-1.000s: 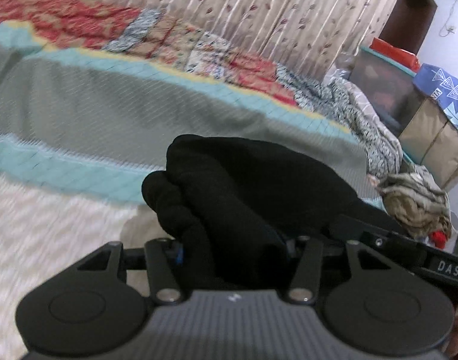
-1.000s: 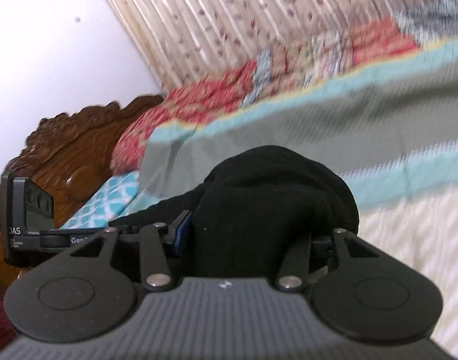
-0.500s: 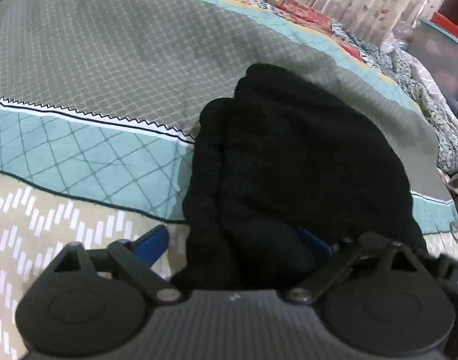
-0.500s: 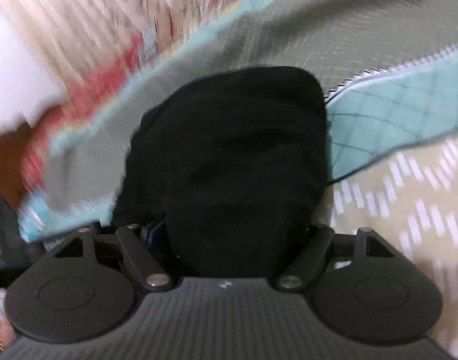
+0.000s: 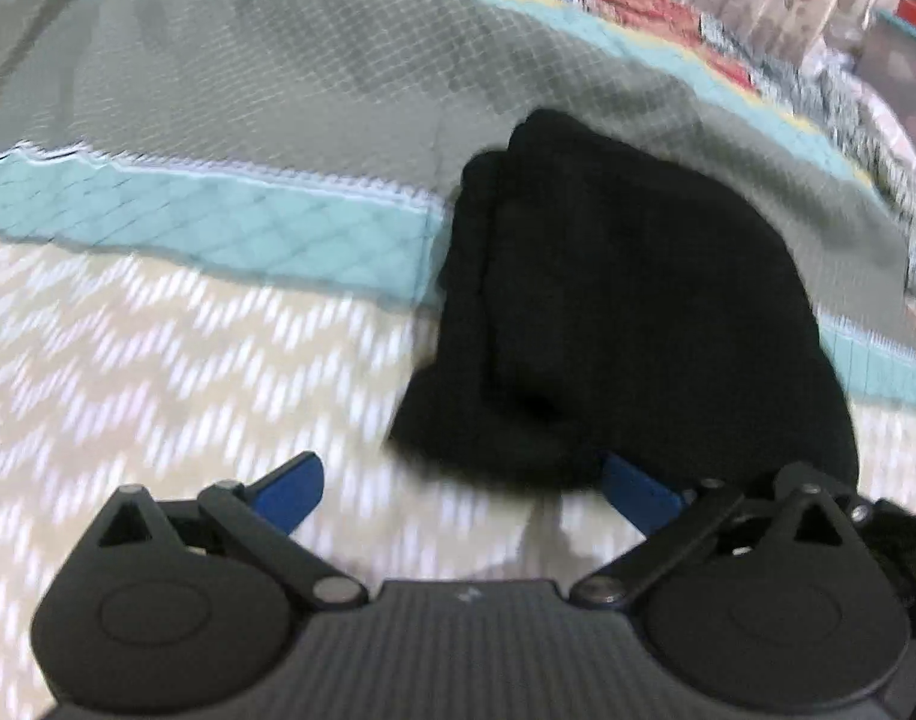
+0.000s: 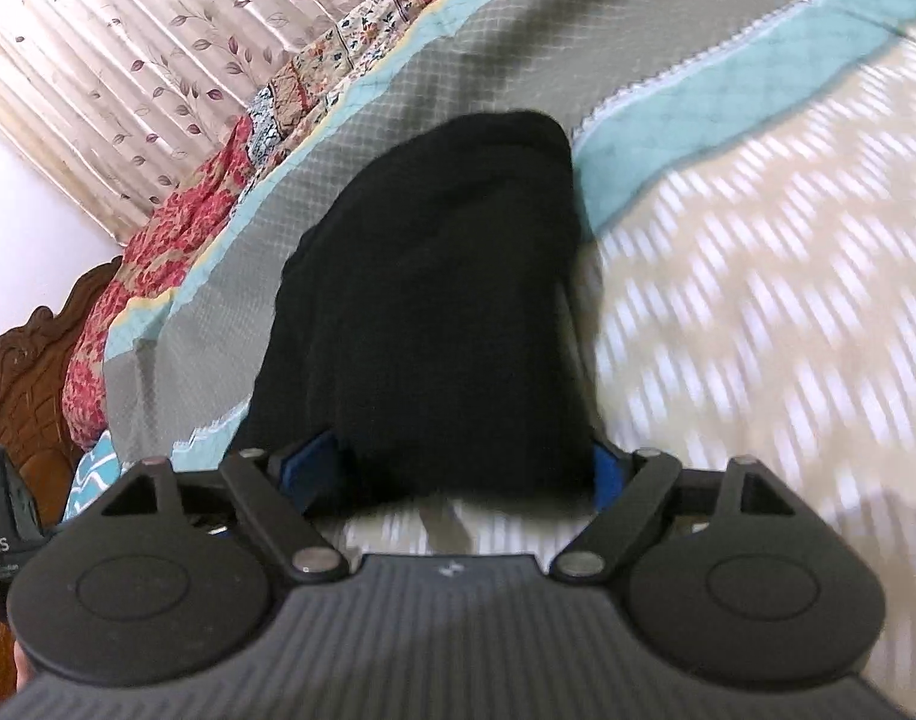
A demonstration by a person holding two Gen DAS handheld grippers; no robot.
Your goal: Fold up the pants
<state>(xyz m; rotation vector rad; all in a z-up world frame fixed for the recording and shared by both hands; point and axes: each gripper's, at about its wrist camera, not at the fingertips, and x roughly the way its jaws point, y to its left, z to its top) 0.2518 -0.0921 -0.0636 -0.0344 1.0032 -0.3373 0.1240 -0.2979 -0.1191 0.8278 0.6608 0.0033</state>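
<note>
The black pants (image 5: 625, 312) lie folded in a thick bundle on the patterned bedspread (image 5: 218, 138). My left gripper (image 5: 463, 486) is open, its blue fingertips (image 5: 290, 489) spread wide just short of the bundle's near edge. In the right wrist view the same bundle (image 6: 440, 300) lies ahead. My right gripper (image 6: 452, 474) is open, with its blue pads (image 6: 308, 468) on either side of the bundle's near edge; the cloth hides most of them.
A carved wooden headboard (image 6: 20, 372) stands at the left. A pleated leaf-print curtain (image 6: 128, 60) hangs behind the bed. A red floral quilt (image 6: 152, 246) lies along the far side. The other gripper's body (image 6: 2, 516) shows at the left edge.
Both grippers carried the bundle down onto the bed, then opened and drew back. The pants now rest on the bedspread on their own.
</note>
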